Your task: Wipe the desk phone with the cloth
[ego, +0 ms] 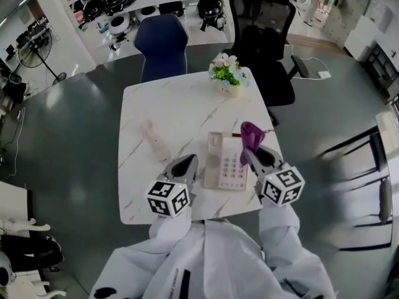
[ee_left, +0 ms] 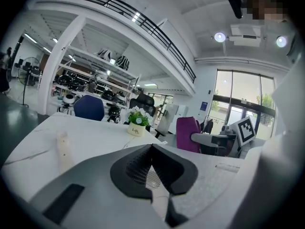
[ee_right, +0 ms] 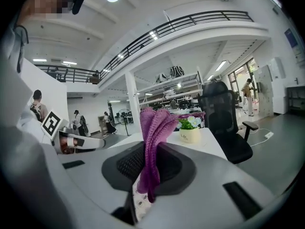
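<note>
Between the fingers (ee_right: 125, 165) of the right gripper (ee_right: 153, 149) I read a purple knitted cloth (ee_right: 155, 128), and the jaws are clamped on it. The upper part of the cloth stands in a bunch above the fingertips, and a shorter tail hangs below them. Directly beneath these fingers lies the white push-button desk phone (ego: 225, 164), with its number keys showing through the gap under the pads. In the head view the right fingertips sit over the phone's right edge. I cannot tell whether the cloth touches the phone.

The left gripper (ee_left: 152, 146) has its black ribbed fingers (ee_left: 135, 165) brought together at the tips with nothing held between them. These fingers sit just to the left of the phone, beside its handset. A pale ribbed surface shows through the gap below the pads, but I cannot identify it.

The phone rests flat on the white marble-pattern table (ego: 156, 104), near the edge closest to me, between the two sets of fingers. Ahead and to the left of the left fingers a cream cylindrical object (ego: 156, 141) lies on the tabletop, apart from the phone. Well ahead of both sets of fingers, near the far edge of the table, stands a small cream pot of white flowers and green leaves (ego: 228, 75). Beyond the table are a blue padded chair (ego: 162, 45) and a black mesh office chair (ego: 265, 36).
</note>
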Demonstrator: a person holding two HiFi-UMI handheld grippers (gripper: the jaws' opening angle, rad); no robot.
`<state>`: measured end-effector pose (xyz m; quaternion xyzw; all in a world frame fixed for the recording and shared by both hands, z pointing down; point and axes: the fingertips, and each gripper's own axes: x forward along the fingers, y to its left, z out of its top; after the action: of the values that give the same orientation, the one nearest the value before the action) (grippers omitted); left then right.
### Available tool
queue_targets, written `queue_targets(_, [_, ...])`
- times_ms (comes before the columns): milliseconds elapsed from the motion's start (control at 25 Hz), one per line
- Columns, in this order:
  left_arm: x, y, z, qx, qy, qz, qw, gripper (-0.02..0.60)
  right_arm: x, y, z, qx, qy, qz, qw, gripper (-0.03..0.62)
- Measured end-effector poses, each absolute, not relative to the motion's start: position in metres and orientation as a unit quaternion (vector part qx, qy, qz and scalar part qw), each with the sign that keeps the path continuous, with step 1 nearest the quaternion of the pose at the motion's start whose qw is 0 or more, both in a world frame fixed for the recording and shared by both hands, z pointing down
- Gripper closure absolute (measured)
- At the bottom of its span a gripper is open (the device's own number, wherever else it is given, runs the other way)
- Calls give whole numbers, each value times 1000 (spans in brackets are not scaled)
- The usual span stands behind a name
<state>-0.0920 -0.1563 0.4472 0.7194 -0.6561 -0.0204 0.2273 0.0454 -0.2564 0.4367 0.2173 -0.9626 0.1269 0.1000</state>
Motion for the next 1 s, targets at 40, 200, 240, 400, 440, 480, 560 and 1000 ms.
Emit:
queue_targets(40, [-94,-158,449,716,-660,-20,227,584,44,-262,437,218,-963,123,100,554])
queue_targets(200, [-103,-162,455,705,-671,-25,228,584,35,-279,434,220,-964,109,100,554])
queue_targets(240, [-104,-163,456,703,-673,-26,228,584,33,-282,434,219,-965,107,100,553])
queue_targets(400, [-108,-166,461,697,-678,-28,232,584,23,-292,434,218,-966,94,101,553])
queue_targets(440, [-109,-167,462,696,-678,-28,234,584,21,-295,433,218,-966,92,101,554])
queue_targets(480, [-109,-168,464,696,-678,-27,236,584,19,-298,432,218,-967,88,102,553])
queue_targets(560, [-110,-170,469,695,-676,-25,243,584,15,-302,433,219,-967,75,107,554])
queue_targets(1000, [-107,-182,502,705,-642,-9,301,584,-27,-320,448,212,-944,-95,232,553])
